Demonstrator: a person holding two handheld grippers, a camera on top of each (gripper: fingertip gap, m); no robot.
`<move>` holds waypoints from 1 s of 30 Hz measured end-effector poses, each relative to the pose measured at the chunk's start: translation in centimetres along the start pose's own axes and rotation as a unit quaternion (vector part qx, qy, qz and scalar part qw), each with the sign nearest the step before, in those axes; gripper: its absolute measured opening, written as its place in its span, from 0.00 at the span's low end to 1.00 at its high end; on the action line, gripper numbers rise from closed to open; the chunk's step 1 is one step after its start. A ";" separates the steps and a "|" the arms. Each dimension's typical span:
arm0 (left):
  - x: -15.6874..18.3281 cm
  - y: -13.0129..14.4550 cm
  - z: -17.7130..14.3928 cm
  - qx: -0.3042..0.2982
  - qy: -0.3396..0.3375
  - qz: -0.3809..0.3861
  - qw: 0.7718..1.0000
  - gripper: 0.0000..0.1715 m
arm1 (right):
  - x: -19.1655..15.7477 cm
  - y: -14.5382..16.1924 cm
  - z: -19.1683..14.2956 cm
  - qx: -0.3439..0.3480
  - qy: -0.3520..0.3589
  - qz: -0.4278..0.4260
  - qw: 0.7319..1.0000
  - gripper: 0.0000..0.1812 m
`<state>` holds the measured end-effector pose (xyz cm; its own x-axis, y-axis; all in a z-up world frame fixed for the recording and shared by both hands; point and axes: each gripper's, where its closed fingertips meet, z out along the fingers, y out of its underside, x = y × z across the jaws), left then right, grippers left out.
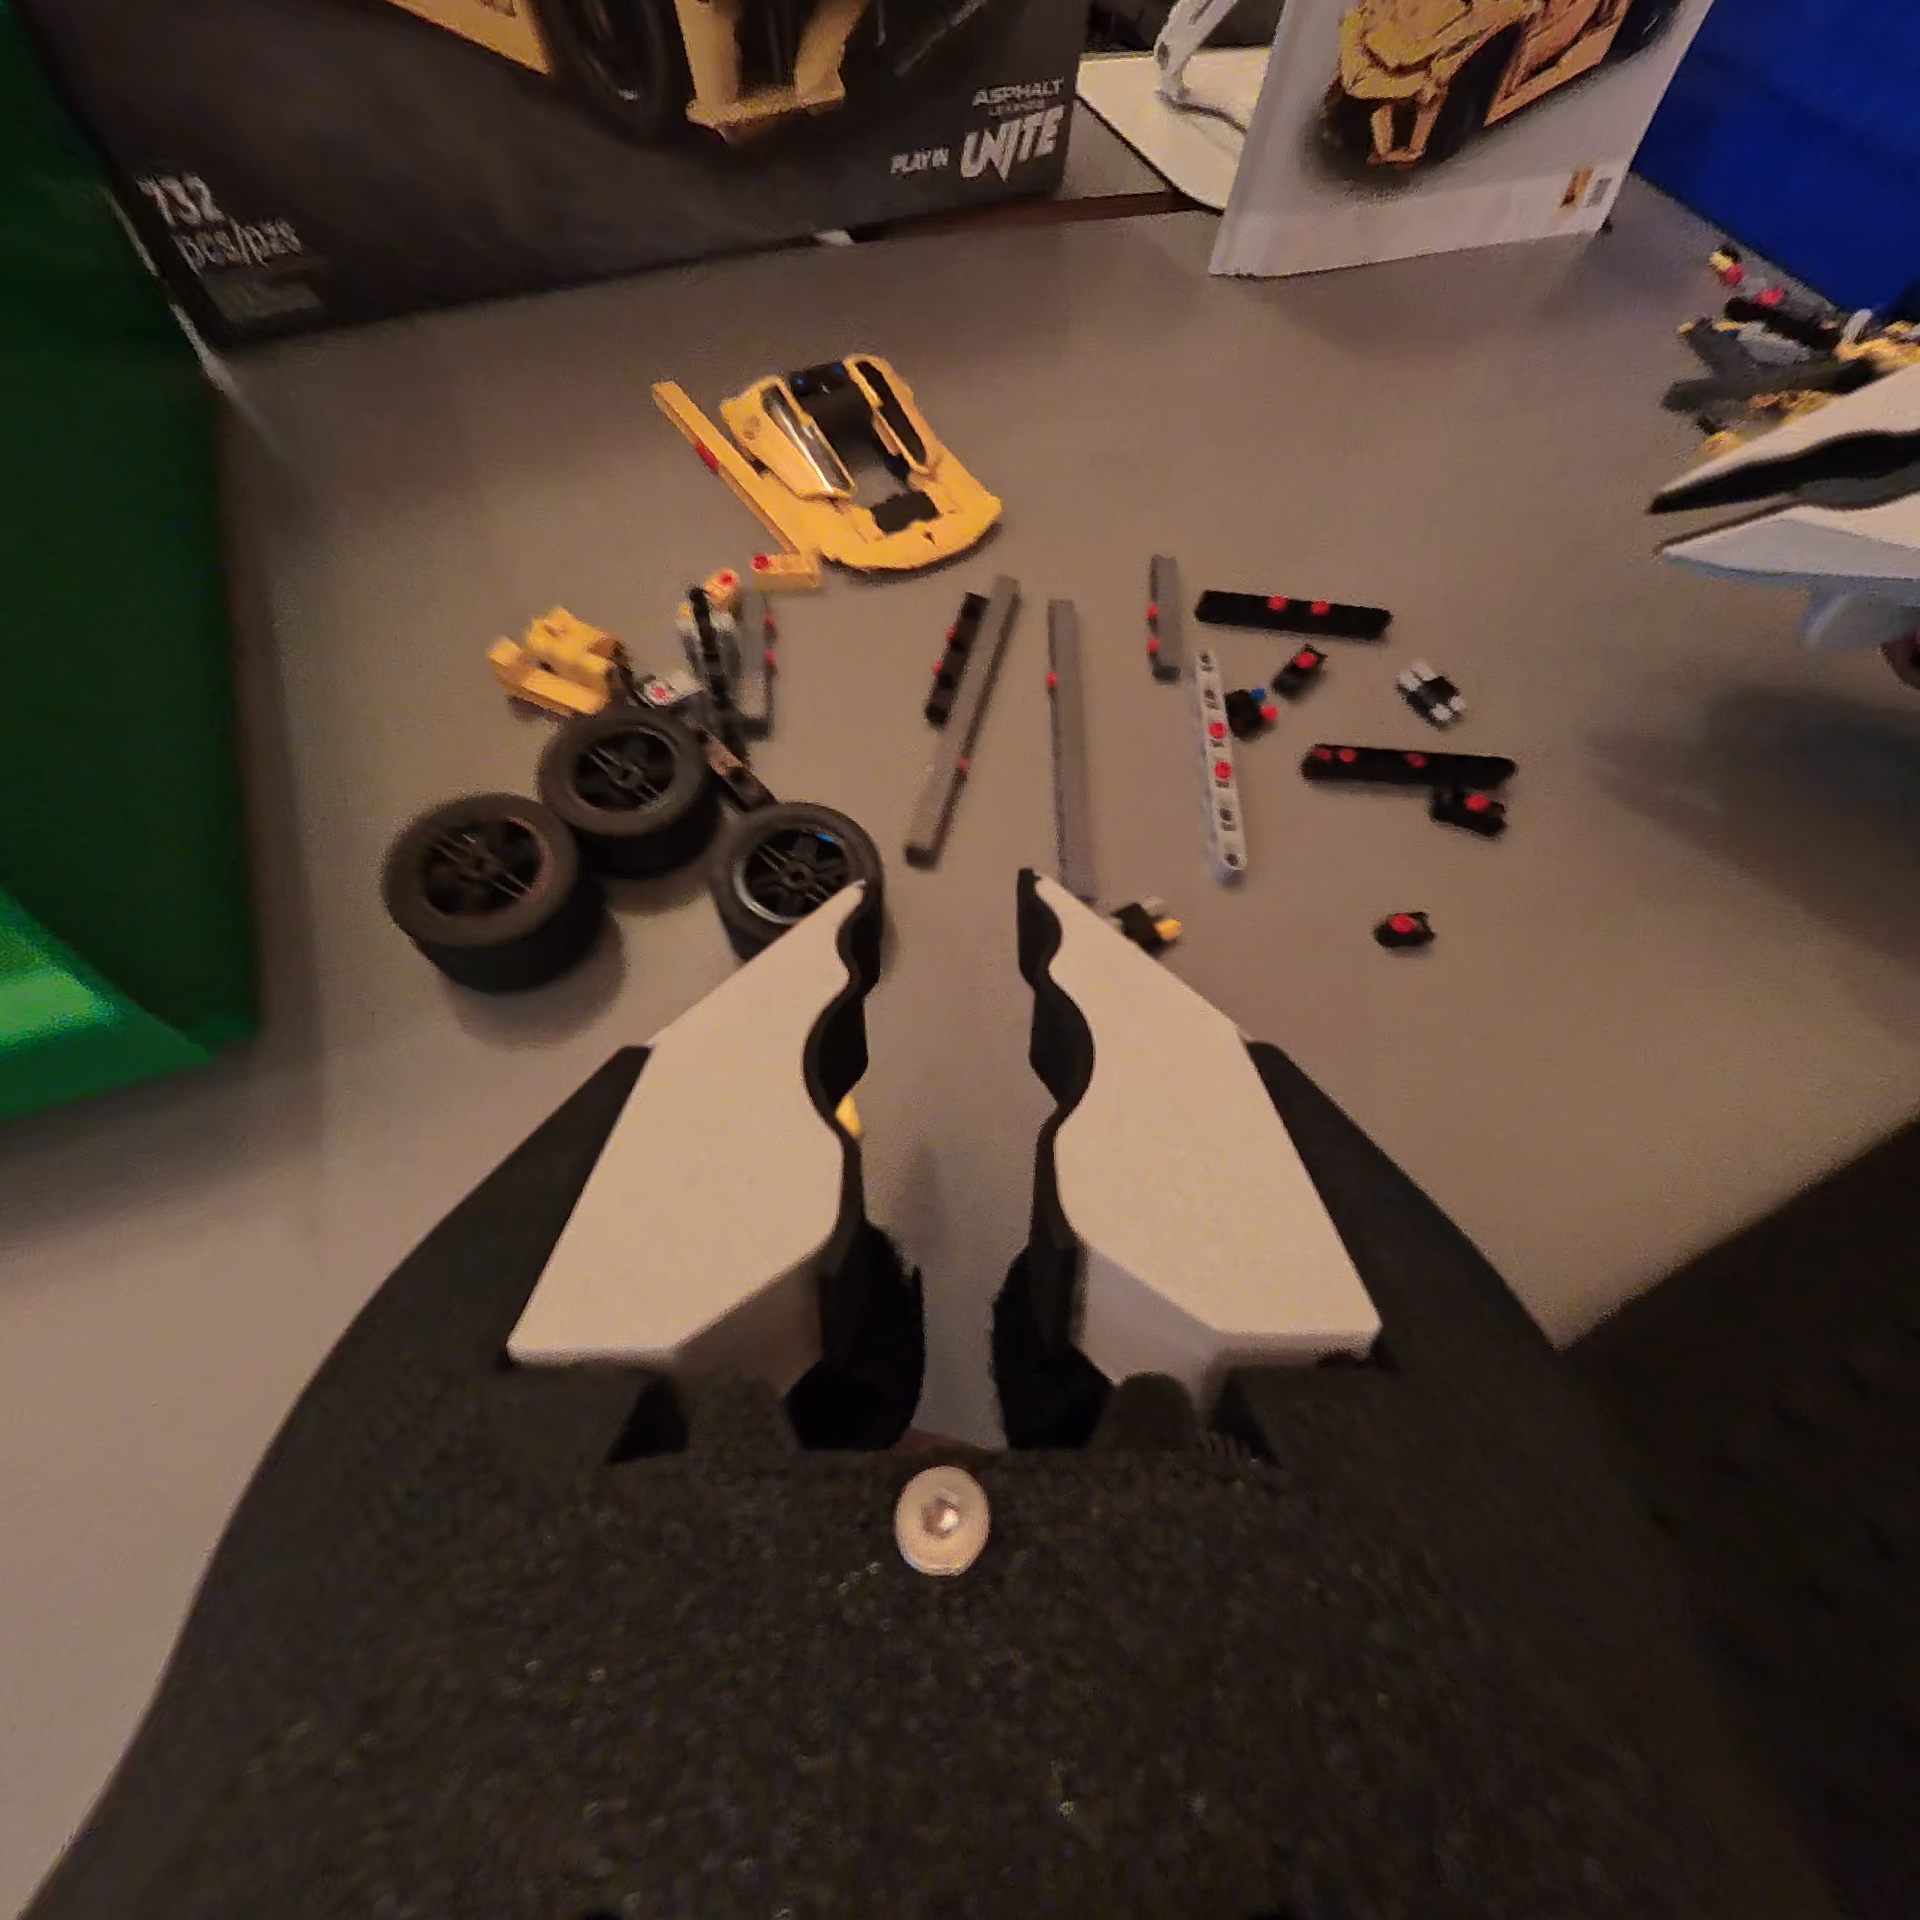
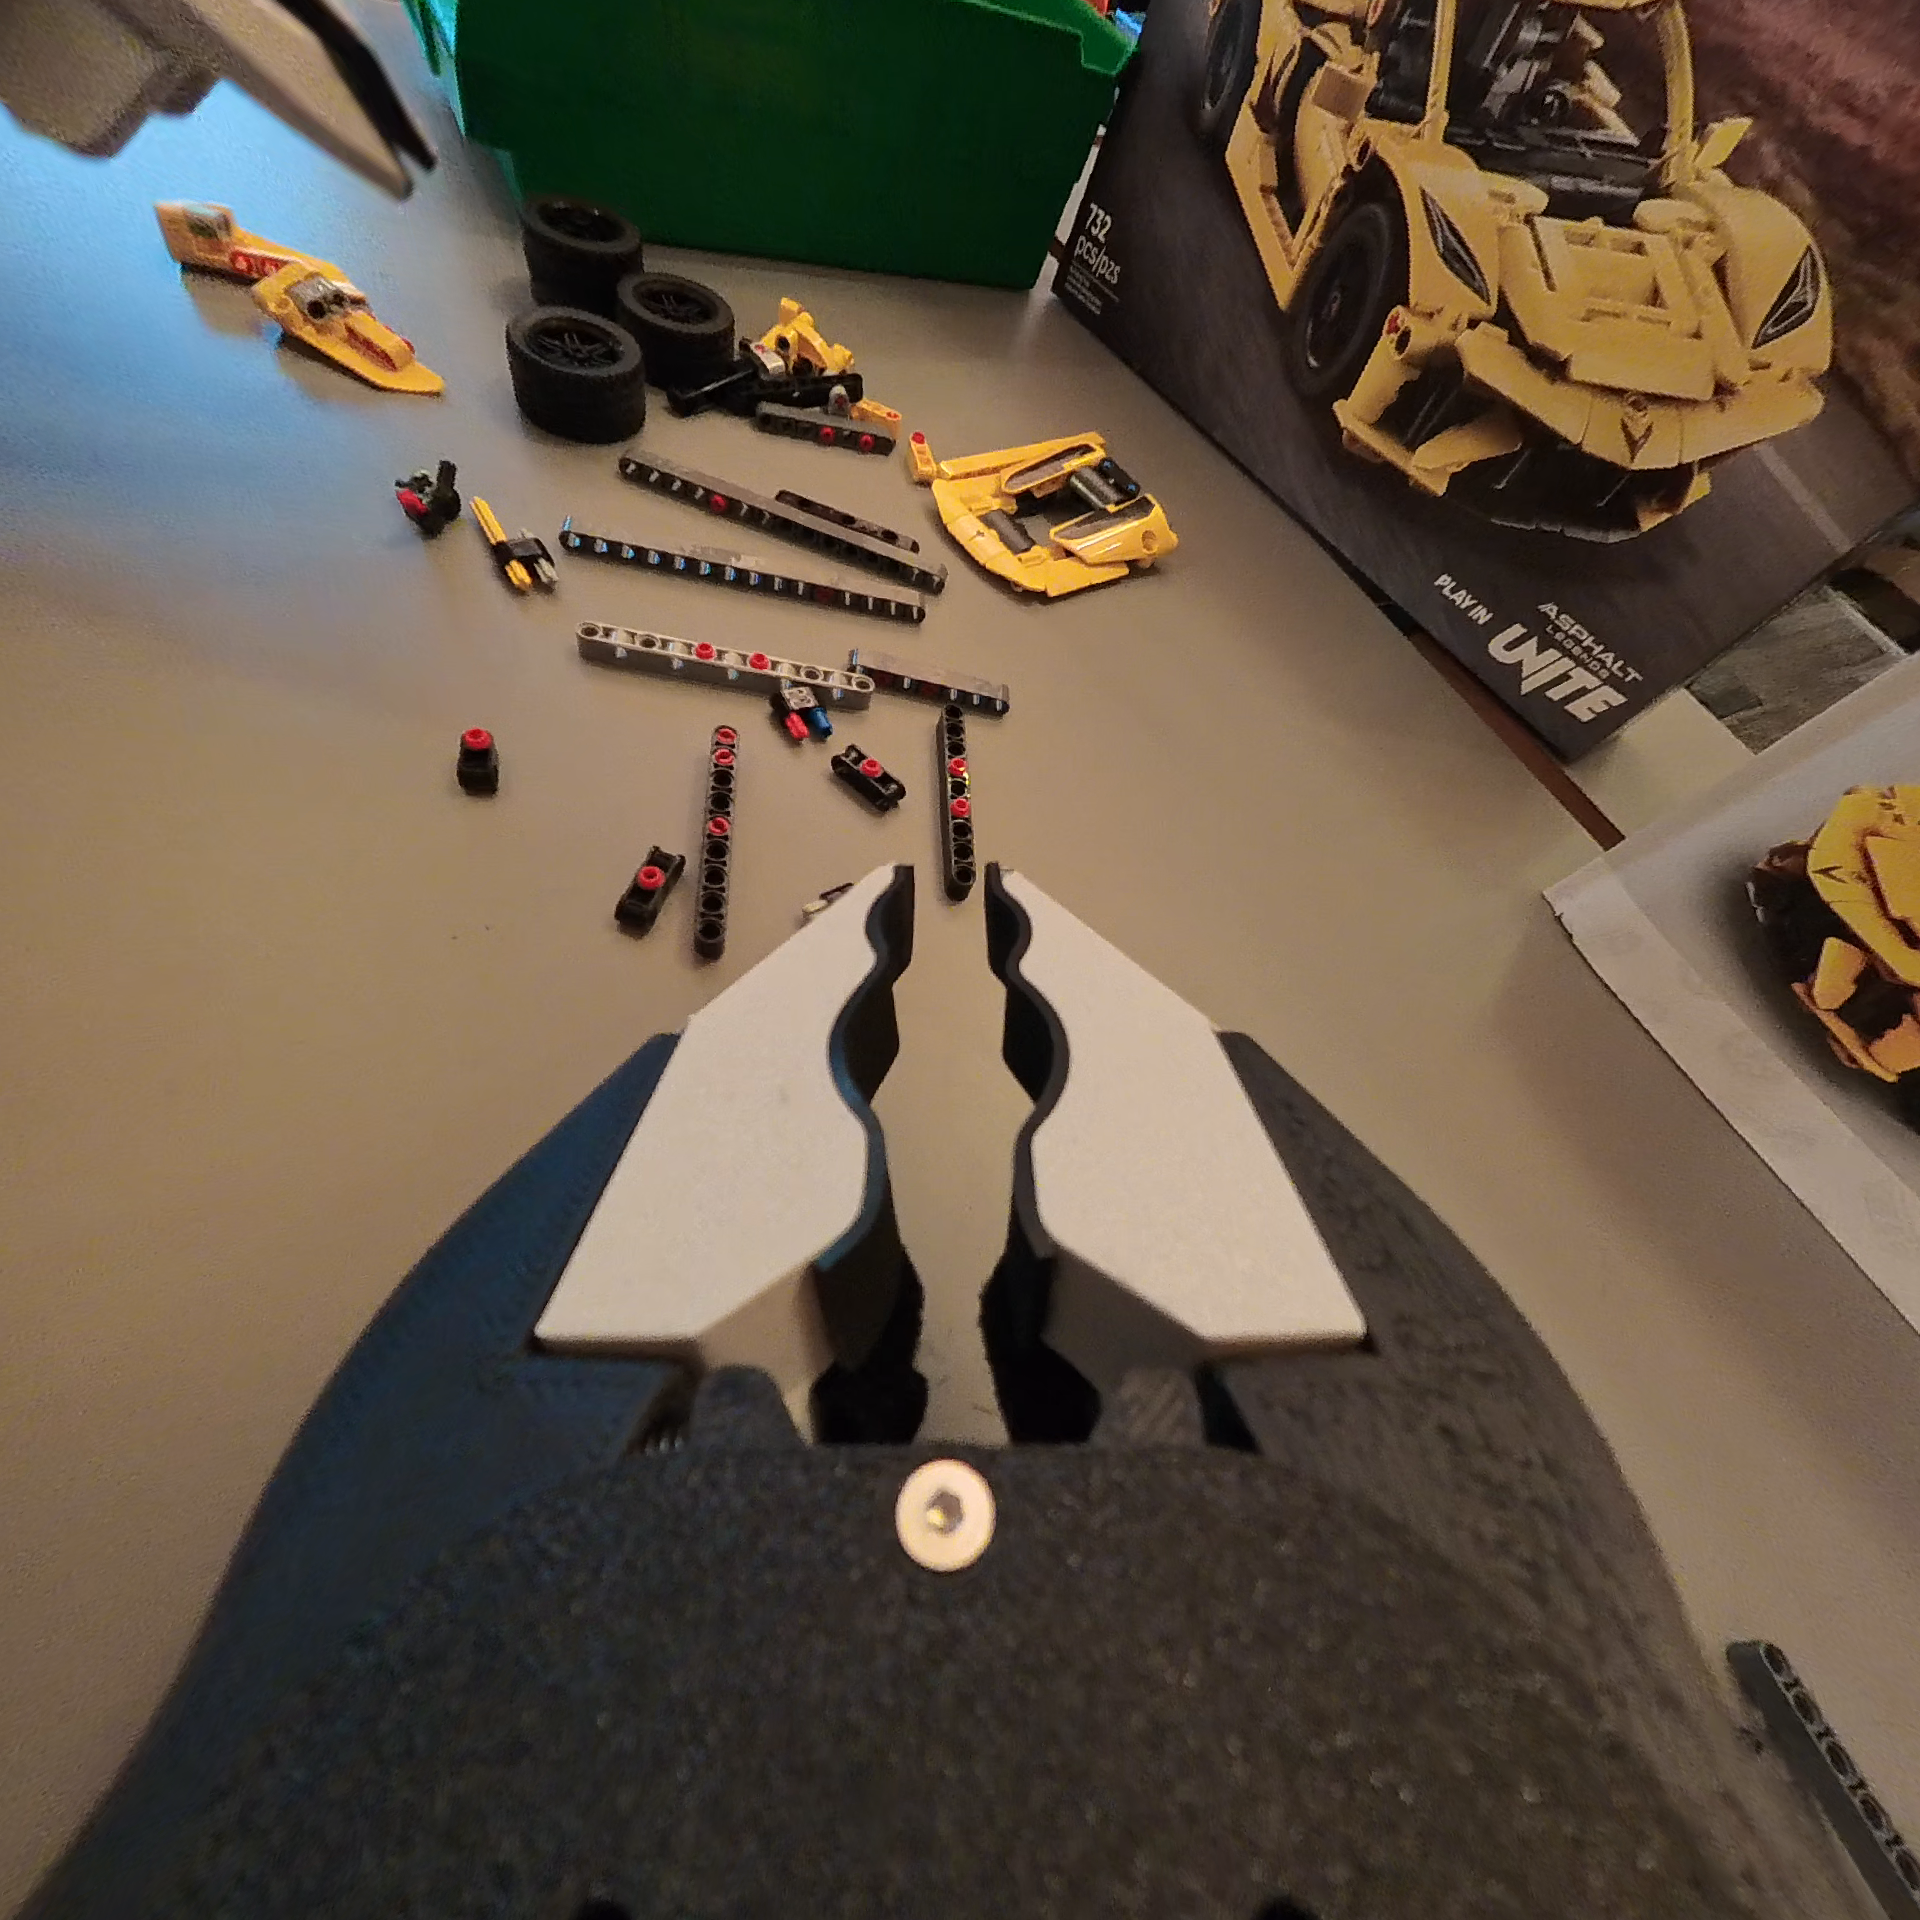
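Observation:
My left gripper (image 1: 945,899) is open and empty, low over the grey table (image 1: 1351,1039). A black wheel (image 1: 790,868) lies just by its left fingertip. The end of a long grey beam (image 1: 1065,748) lies just ahead of its right fingertip. My right gripper (image 2: 945,878) is open by a narrow gap and empty. A short black beam with red pins (image 2: 954,800) lies just ahead of its tips. A second black beam (image 2: 717,831) lies to their left. The right gripper also shows at the right edge of the left wrist view (image 1: 1818,488).
Two more wheels (image 1: 623,769), a yellow car body panel (image 1: 862,468), a light grey beam (image 1: 1218,769) and small pinned pieces lie scattered. A green bin (image 2: 779,125) and the set's box (image 2: 1455,312) stand behind. An instruction booklet (image 2: 1714,1039) lies at the right. One gripper's finger ends stand about 25 centimetres off the other's. About 6 centimetres separates my left fingertips from the black wheel (image 1: 790,868). My right wrist view (image 2: 586,347) looks at it from another angle.

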<state>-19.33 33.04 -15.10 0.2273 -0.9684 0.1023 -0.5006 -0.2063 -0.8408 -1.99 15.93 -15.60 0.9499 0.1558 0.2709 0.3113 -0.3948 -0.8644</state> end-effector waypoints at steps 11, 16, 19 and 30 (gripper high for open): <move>-6.5 -1.8 6.7 -0.127 -0.069 0.058 0.988 0.21 | 0.6 0.1 -0.3 -0.005 0.027 -0.034 0.999 0.06; -6.4 -2.8 9.1 -0.154 -0.051 0.061 0.985 0.26 | 1.2 -0.1 -0.7 0.004 0.023 -0.007 1.000 0.06; -6.5 -3.0 10.2 -0.170 -0.053 0.094 0.980 0.26 | 1.3 -0.3 -0.9 0.006 0.025 -0.009 1.000 0.06; -6.3 -1.1 12.2 -0.229 -0.023 0.071 0.971 0.11 | 1.1 -0.5 -1.1 0.008 0.020 -0.018 1.000 0.05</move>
<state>-10.05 41.08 -21.35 0.1607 -0.9865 -0.0313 -0.8462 -0.1214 -0.5188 -1.06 15.29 -14.44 0.9386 0.1326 0.3184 0.3449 -0.3757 -0.8602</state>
